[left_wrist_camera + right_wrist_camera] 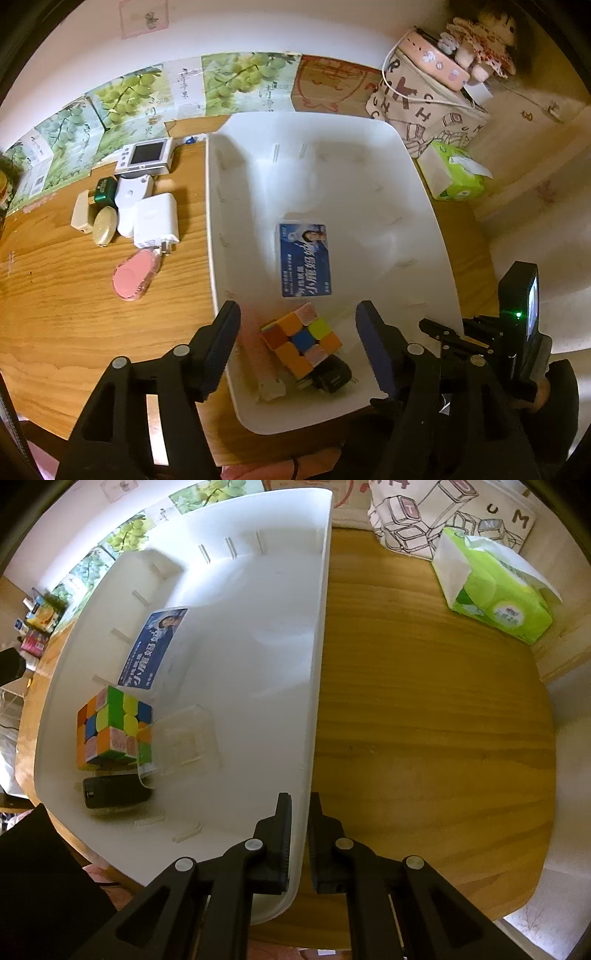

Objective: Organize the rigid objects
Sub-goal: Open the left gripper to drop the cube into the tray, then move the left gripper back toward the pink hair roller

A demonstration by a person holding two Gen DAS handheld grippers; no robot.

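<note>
My left gripper [297,345] hangs over the near end of the white bin [424,236], jaws spread and gripping nothing; the puzzle cube [301,341] lies on the bin floor below the gap between them, clear of both pads. My right gripper [300,843] is clamped on the bin's side wall [317,664], one finger inside and one outside, pinching the plastic.

The cube sits in the near corner of the bin, touching a small black charger [332,376] on its near side and a clear plastic case [177,738] beside it. Farther along the bin floor a blue card [304,258] lies flat, just beyond the cube.

Outside the bin, on the wooden table [92,314], a cluster waits on my left: a pink oval case [133,277], a white power adapter [155,219], a cream oval piece [104,225], a dark green little box [106,190] and a small screen device [146,155]. On the other side of the bin stands a green tissue pack [495,598], with a printed canvas bag [421,107] behind it.
</note>
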